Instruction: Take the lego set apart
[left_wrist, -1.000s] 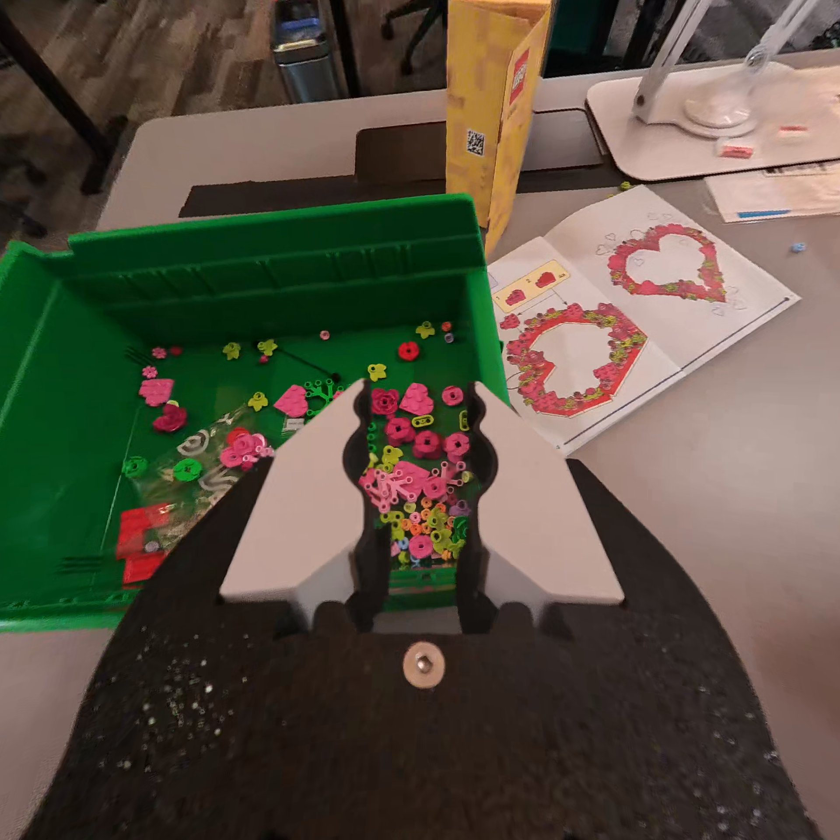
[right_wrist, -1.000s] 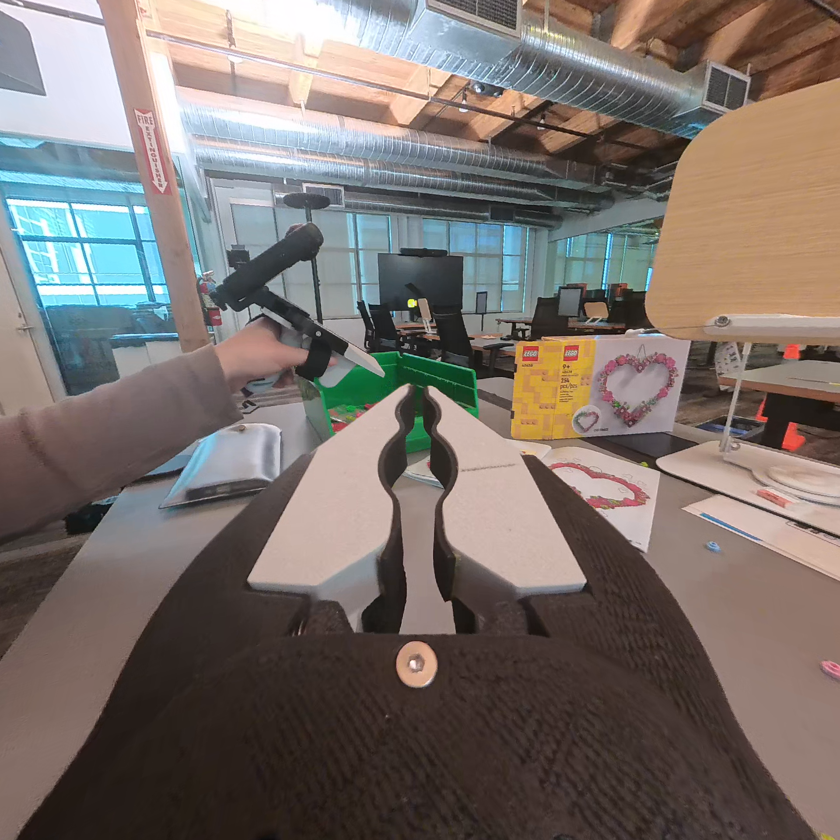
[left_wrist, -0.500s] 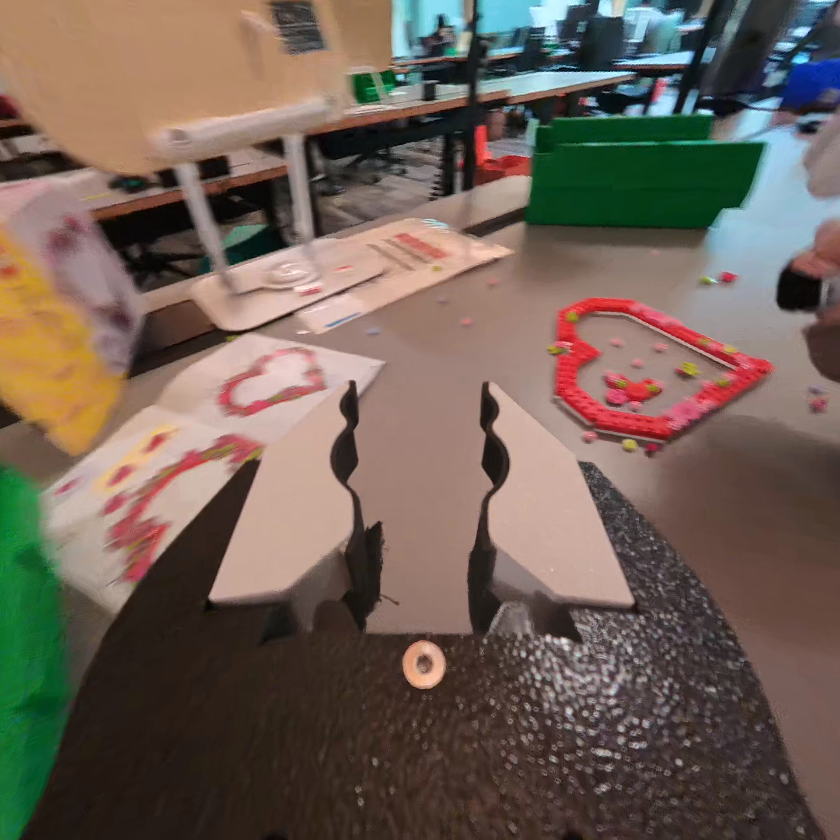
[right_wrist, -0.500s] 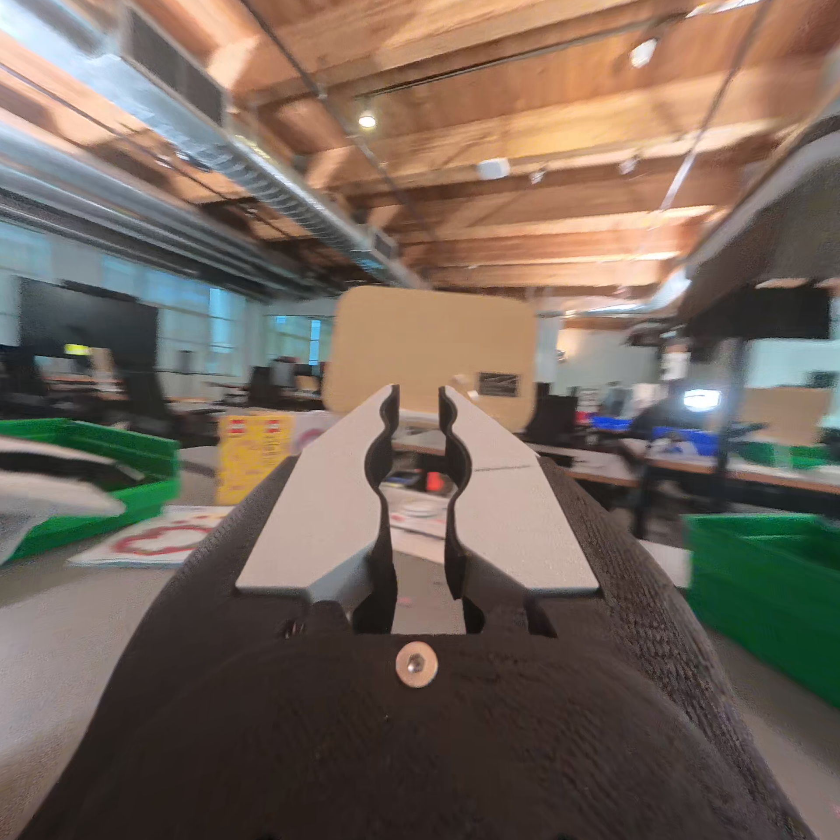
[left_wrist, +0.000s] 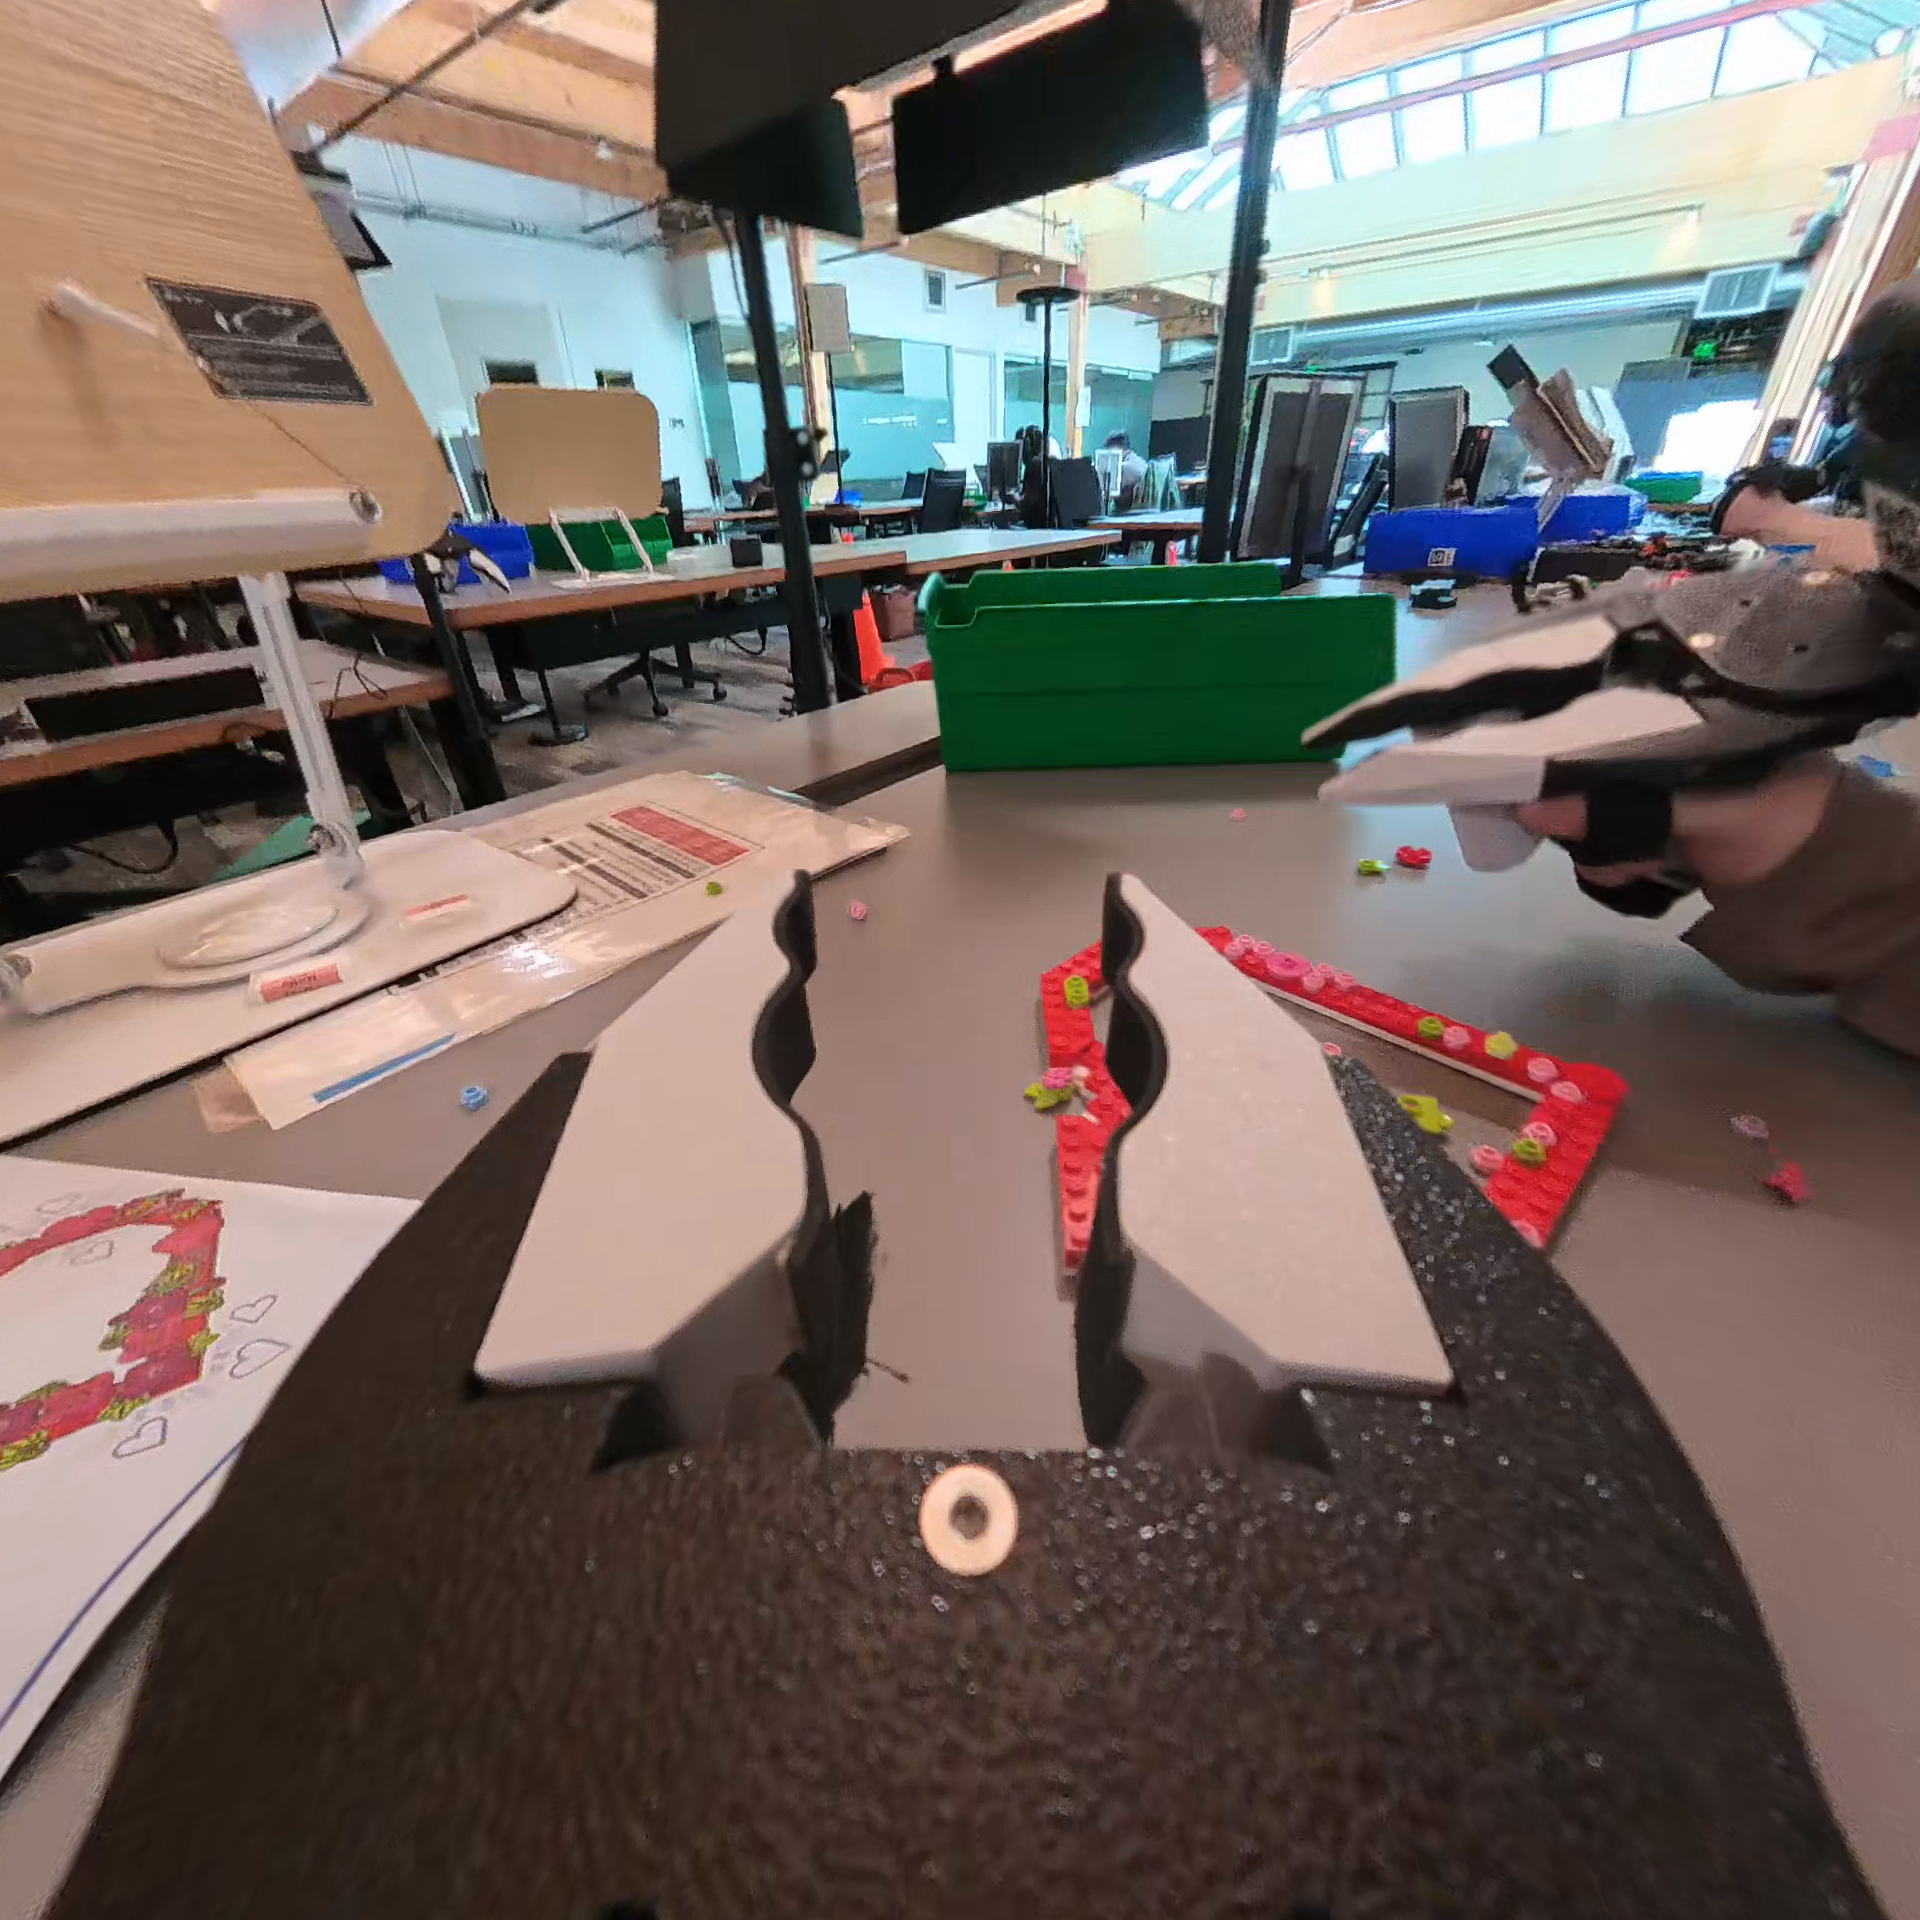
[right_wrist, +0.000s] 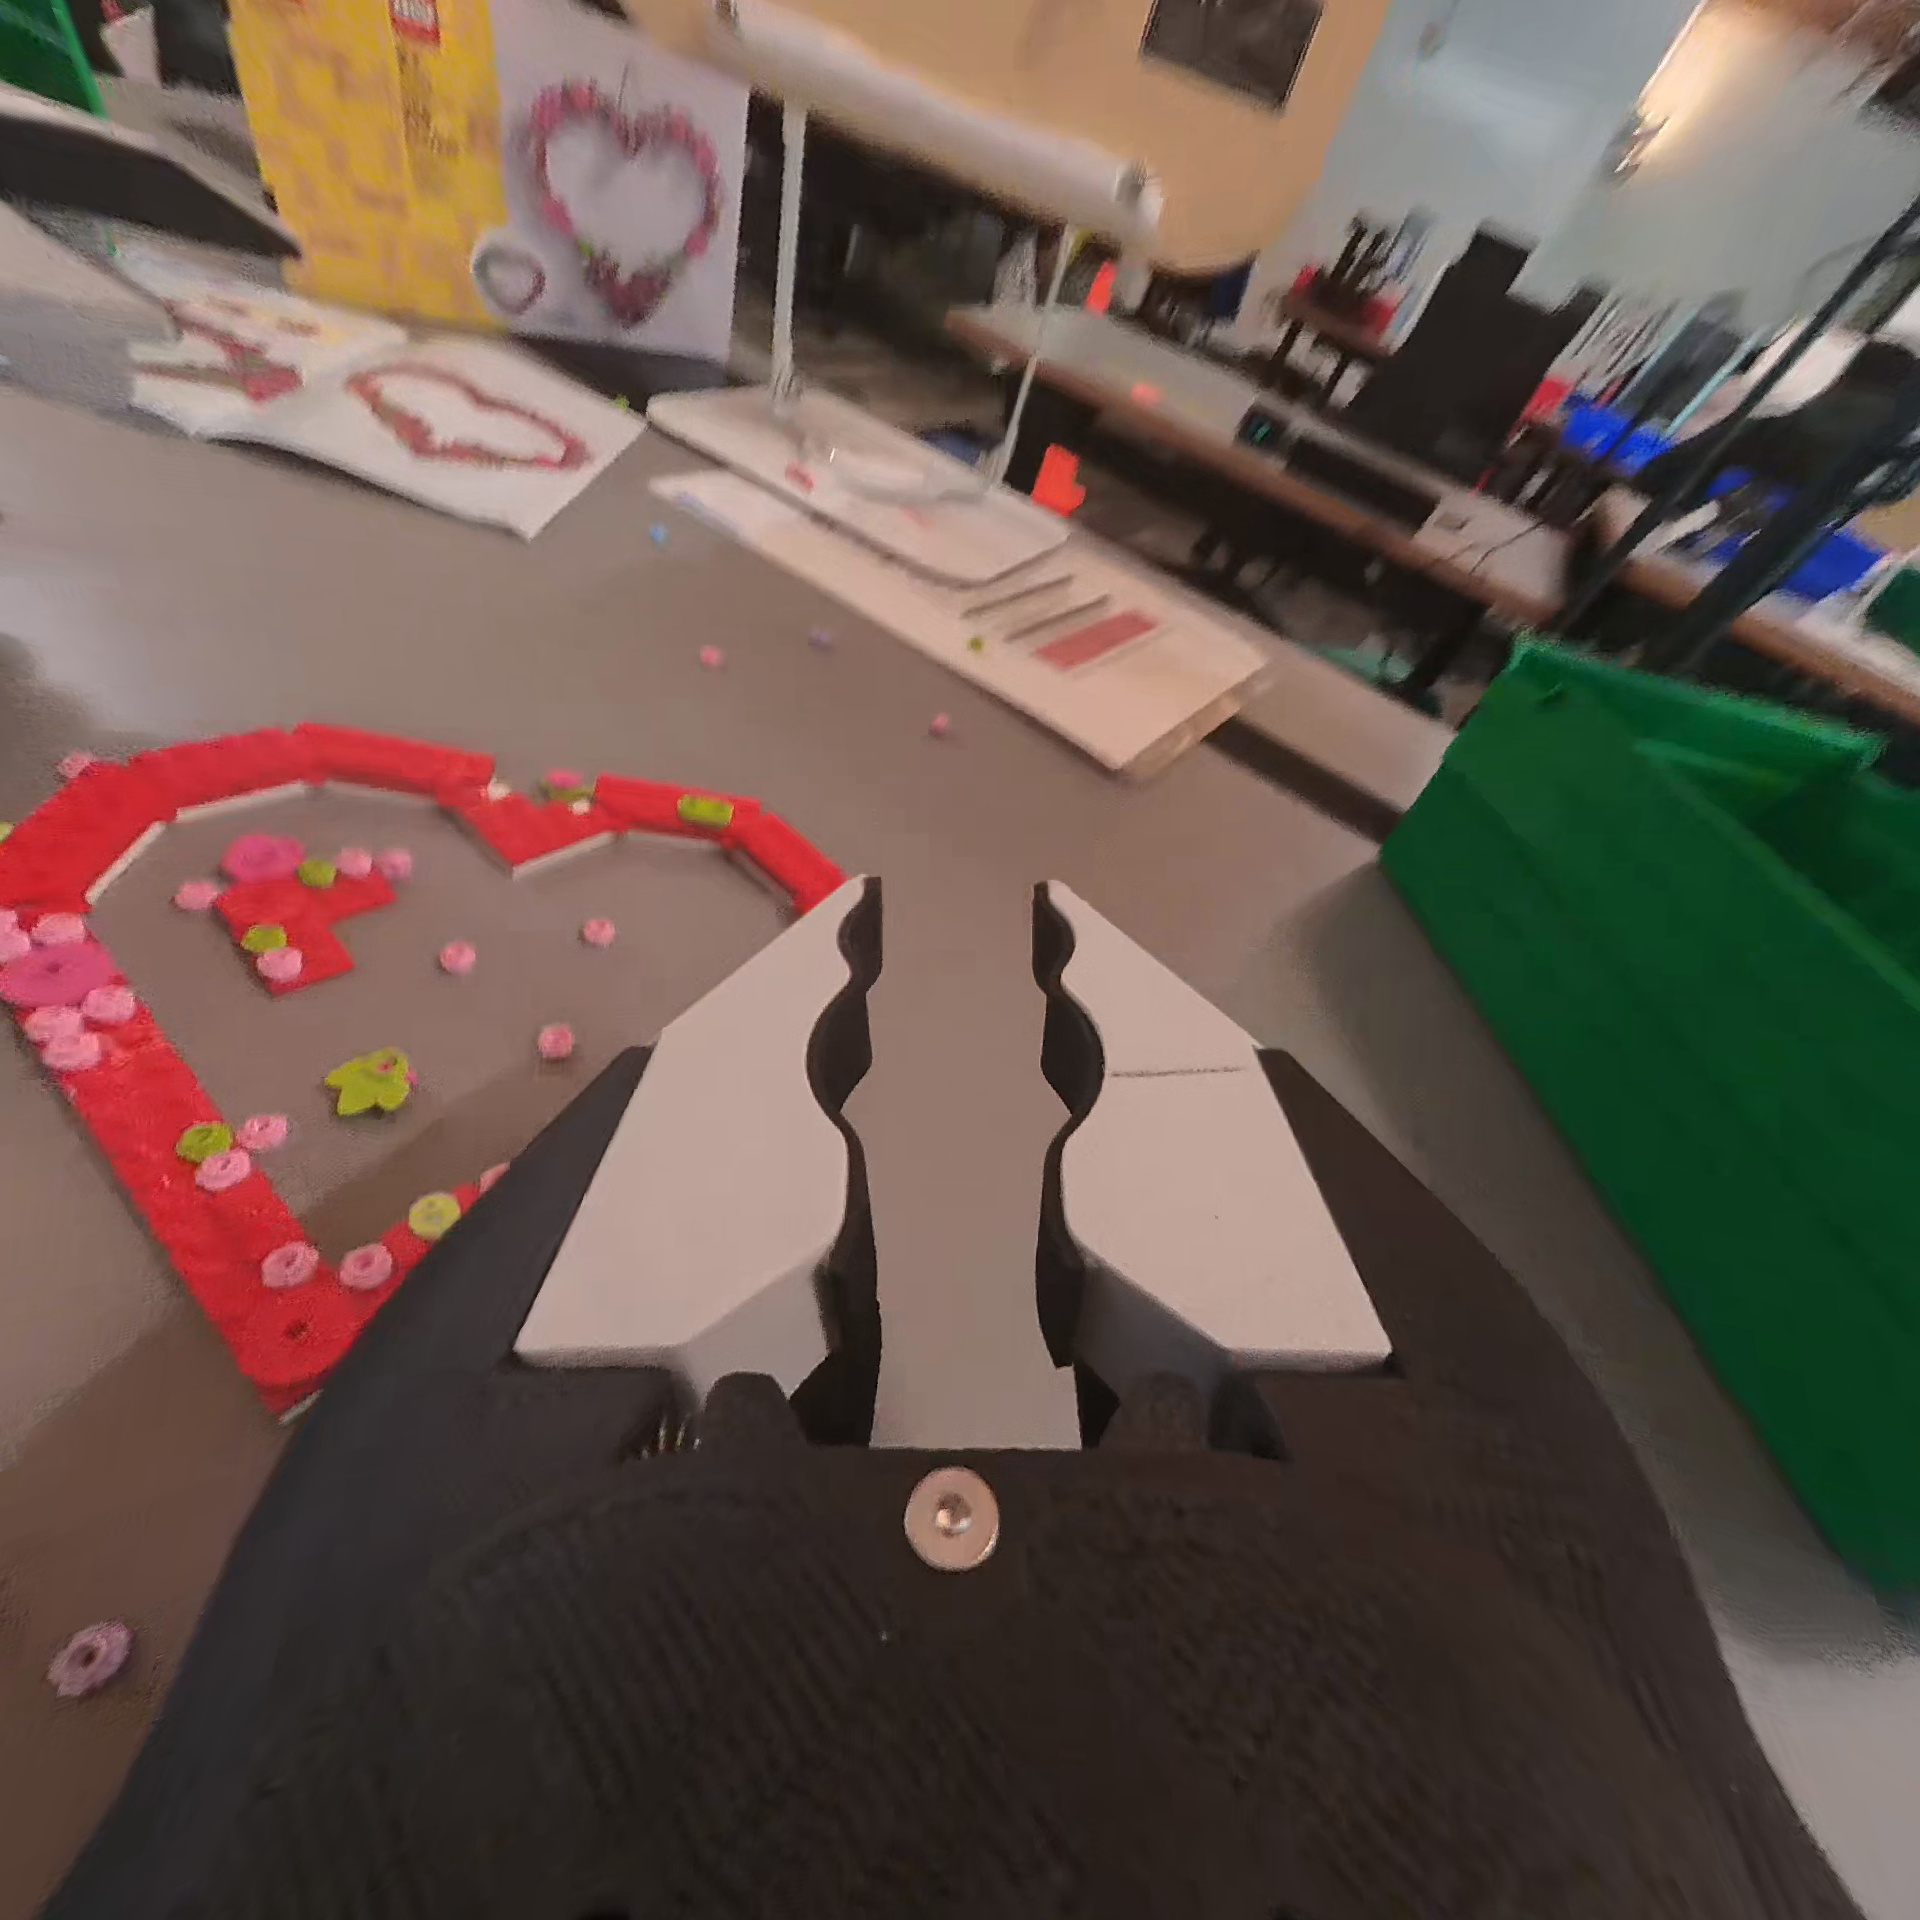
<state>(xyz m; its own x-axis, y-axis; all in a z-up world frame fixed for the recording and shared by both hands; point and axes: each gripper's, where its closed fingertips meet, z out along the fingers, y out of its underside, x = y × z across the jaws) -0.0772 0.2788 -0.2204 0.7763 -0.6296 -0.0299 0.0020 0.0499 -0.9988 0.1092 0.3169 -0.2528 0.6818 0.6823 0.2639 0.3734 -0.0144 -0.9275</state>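
- Hovering: my left gripper (left_wrist: 956, 914) and right gripper (right_wrist: 956, 904), both spread wide, holding nothing.
- Lying flat on the table (right_wrist: 623, 582): red heart frame (right_wrist: 135, 1091), between them.
- Judged best: pin one edge, peel studs individually.

On the grey worktop (left_wrist: 1039, 831) we see a green bin (left_wrist: 1158, 681) at the far edge, a white lamp base (left_wrist: 281, 920) resting on flat paper packets (left_wrist: 665, 862), an open instruction booklet (right_wrist: 416, 436), and a yellow box (right_wrist: 364, 145) standing upright behind it.
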